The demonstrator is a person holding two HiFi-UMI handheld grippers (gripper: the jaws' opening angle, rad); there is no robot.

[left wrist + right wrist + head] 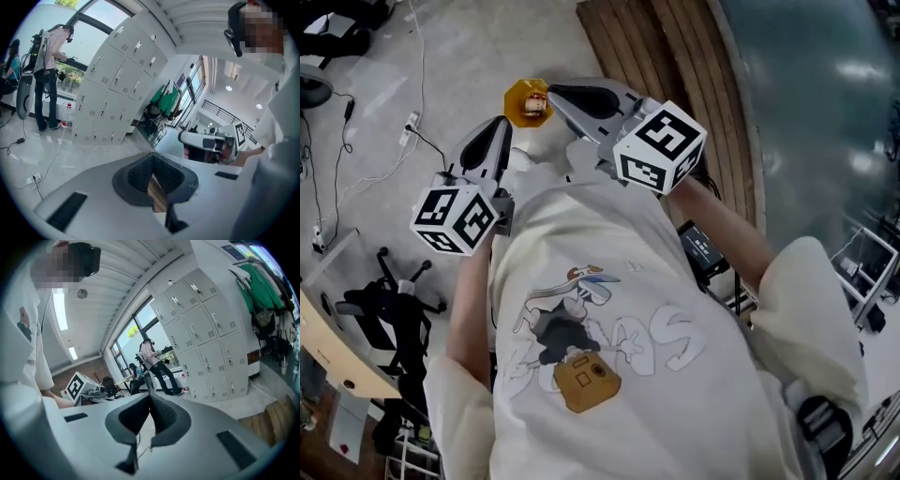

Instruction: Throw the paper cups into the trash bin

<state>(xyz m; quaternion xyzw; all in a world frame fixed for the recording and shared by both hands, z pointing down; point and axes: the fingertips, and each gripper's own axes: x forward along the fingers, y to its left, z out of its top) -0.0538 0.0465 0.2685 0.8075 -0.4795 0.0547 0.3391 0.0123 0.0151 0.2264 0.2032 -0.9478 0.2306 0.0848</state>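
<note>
No paper cup or trash bin shows in any view. Both grippers are held up in front of the person's chest, over the grey floor. My left gripper (pixel 501 126) is at the left, its marker cube (pixel 455 217) below it. Its jaws are shut (pixel 152 158) with nothing between them. My right gripper (pixel 555 93) points left above the white T-shirt (pixel 609 309), behind its marker cube (pixel 660 146). Its pads meet (pixel 149 397) and hold nothing. Each gripper view shows the other gripper: the right gripper (pixel 206 142) and the left one's cube (pixel 78 385).
A small orange-yellow object (pixel 528 103) lies on the floor just beyond the right gripper's tips. Cables and a power strip (pixel 410 127) cross the floor at left. Wooden planks (pixel 666 56), a black chair base (pixel 389 305), grey lockers (pixel 117 89) and standing people (pixel 47 70) surround us.
</note>
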